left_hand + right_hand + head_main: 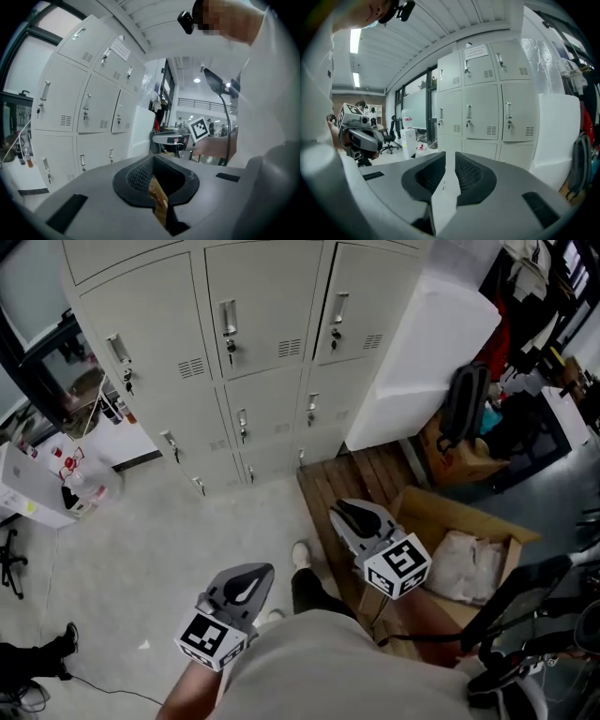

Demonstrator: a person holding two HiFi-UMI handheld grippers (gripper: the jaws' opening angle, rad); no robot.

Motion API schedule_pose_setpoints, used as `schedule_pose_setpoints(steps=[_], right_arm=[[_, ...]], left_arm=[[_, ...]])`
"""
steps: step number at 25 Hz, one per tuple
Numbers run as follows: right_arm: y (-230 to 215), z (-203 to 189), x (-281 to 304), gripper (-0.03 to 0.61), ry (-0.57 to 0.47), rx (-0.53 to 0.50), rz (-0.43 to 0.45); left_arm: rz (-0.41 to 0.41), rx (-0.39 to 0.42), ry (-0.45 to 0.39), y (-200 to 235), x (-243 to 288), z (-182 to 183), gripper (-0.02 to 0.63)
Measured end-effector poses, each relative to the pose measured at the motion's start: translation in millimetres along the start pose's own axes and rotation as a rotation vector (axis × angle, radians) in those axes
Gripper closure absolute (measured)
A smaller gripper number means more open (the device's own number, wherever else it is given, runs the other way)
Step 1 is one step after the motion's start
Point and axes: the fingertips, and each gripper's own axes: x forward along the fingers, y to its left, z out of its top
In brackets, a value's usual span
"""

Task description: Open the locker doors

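Nearest the head camera is the person's torso (323, 671), in a light shirt, filling the lower edge of the head view. Just above it, the left gripper (251, 576) and the right gripper (349, 512) are both held out towards the lockers (262, 343), each with its marker cube close to the body.

The left gripper hangs over grey floor (169, 549). The right gripper is above the edge of a wooden pallet (361, 474), with an open cardboard box (450, 517) beside it.

In the left gripper view the jaws are drawn together. Only a narrow slit remains, and a brown surface shows through it that cannot be identified. In the right gripper view the jaws also stand closed, with a thin gap between the ribbed pads and nothing gripped.

The lockers stand well apart from both grippers, at the top of the head view, as a pale grey bank three columns wide. Every visible door is shut, with an upright handle and keys hanging from some of the locks.

A white slab (422, 352) leans against the bank's right side, and a black backpack (464, 404) rests against the slab. One shoe (301, 554) shows on the floor between the grippers.
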Motion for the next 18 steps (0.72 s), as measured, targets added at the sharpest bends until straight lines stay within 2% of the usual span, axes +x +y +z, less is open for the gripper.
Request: schedule_pose_setpoints(steps=[2, 6, 10, 11, 13, 18], right_arm=[[-37.6, 13.9, 25.1, 0.552, -0.015, -0.001, -0.005], [-111.1, 41.5, 70.0, 0.552, -0.038, -0.043, -0.029], [-177.9, 62.3, 113.4, 0.527, -0.072, -0.063, -0.043], [-194.4, 65.1, 121.2, 0.503, -0.081, -0.060, -0.054], [-226.5, 68.4, 134.6, 0.495, -0.097, -0.038, -0.083], [-286.8, 87.2, 178.3, 0.482, -0.136, -0.012, -0.126]], left_arm=[[0.013, -0.005, 0.005, 20.3, 21.4, 12.9, 0.604], [0.034, 0.035, 0.043, 54.1, 68.2, 43.3, 0.604], [0.078, 0.012, 0.042, 90.9, 117.1, 63.6, 0.604], [0.097, 0.007, 0.045, 98.2, 128.5, 66.9, 0.604], [0.118, 0.016, 0.049, 108.8, 148.0, 74.7, 0.604], [0.107, 0.048, 0.020, 134.5, 178.7, 95.9, 0.604]])
